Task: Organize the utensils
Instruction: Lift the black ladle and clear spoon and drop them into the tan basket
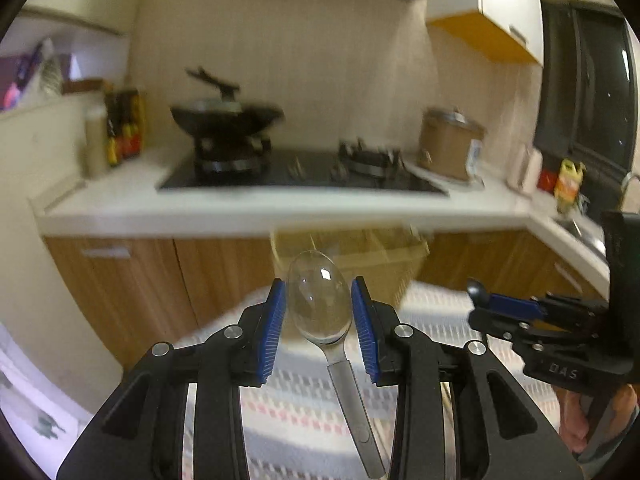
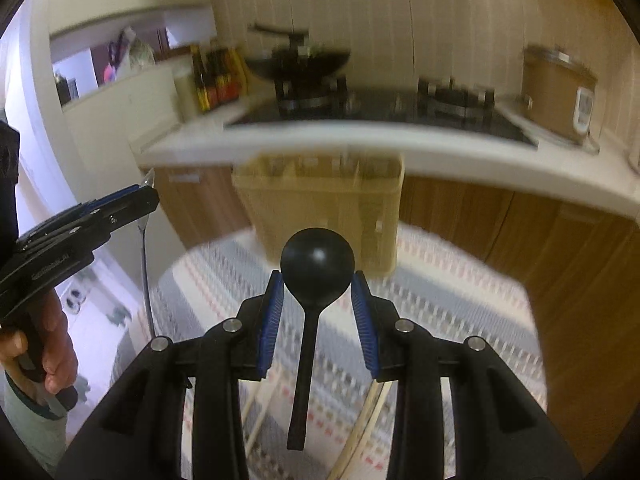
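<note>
Left gripper: its blue-padded fingers are clenched on the bowl of a metal spoon. The bowl stands between the pads with its tip just past the fingertips; the handle runs back toward the camera between the finger arms.

Right gripper: its fingers are clenched on the round bowl of a black spoon. The bowl rises slightly above the fingertips; the flat black handle hangs back beneath the fingers toward the camera.

Beyond both sets of fingertips stands a yellowish translucent organizer bin with dividers, resting on the surface with a patterned cloth. Both views are blurred, so the contents of its compartments cannot be told.

The right wrist view alone shows pale chopsticks lying on the cloth below the fingers, and the left gripper side-on at the left edge with the metal spoon's handle hanging down from it, a hand on its grip.

The left wrist view alone shows the right gripper side-on at the right edge, the black spoon's bowl poking from its tip, plus an upper cabinet and a sink corner.

Behind the bin in both views: a kitchen counter with a stove, a black wok, sauce bottles and a brown cooker.
</note>
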Demonstrator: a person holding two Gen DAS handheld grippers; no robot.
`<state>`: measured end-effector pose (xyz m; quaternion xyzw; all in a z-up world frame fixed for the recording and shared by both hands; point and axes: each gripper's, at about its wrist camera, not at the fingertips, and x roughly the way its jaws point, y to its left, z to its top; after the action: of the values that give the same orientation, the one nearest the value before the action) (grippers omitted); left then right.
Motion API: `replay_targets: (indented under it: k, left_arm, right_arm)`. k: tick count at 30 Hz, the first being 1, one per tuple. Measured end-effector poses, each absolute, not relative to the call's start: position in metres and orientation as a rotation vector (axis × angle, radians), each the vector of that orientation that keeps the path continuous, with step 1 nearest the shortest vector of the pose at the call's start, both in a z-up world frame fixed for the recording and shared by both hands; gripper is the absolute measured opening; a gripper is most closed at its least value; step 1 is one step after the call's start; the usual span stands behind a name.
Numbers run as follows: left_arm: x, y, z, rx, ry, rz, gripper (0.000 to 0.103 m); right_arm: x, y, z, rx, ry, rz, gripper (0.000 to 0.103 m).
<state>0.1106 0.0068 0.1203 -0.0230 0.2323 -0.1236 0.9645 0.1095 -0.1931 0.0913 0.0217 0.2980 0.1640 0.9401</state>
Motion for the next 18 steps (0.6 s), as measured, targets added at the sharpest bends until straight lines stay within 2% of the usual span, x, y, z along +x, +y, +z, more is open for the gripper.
replay_targets:
  k: [7,18]
  left_arm:
    - [0.132,0.005,0.165,-0.036,0.302,-0.161,0.032]
    - [0.182,0.001,0.195,-0.039,0.131,-0.093,0.032]
  right_arm:
    - [0.132,-0.185,0.121,0.028,0.450,0.303,0.031]
    - [0.181,-0.199,0.171,0.063,0.225,0.238,0.032]
